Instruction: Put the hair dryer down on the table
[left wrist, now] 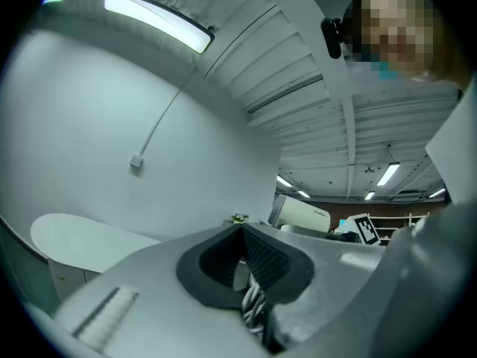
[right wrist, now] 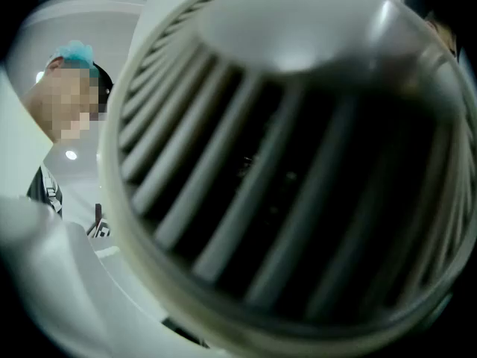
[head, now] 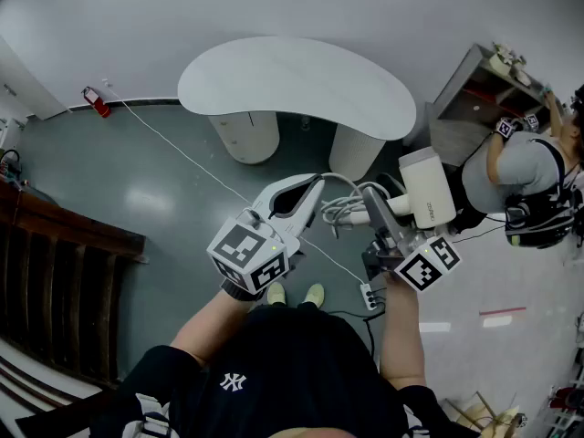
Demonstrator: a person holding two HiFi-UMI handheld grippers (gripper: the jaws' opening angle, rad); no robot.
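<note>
The right gripper [head: 377,203] holds the white hair dryer [head: 427,188] up in the air, just off the table's [head: 292,80] right edge. The left gripper [head: 310,190] pinches its cord [head: 339,210].

Red extinguisher [head: 95,102], floor power strip [head: 368,297]

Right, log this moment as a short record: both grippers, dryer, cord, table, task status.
left gripper: jaws closed around the coiled cord
right gripper: holds the hair dryer in the air; its own view is filled by the dryer's grille
hair dryer: white, over the floor, on the person's side of the table
table: white curved top, ahead of the person
task status: dryer not yet set down
bystander: a person at the shelves, far right
</note>
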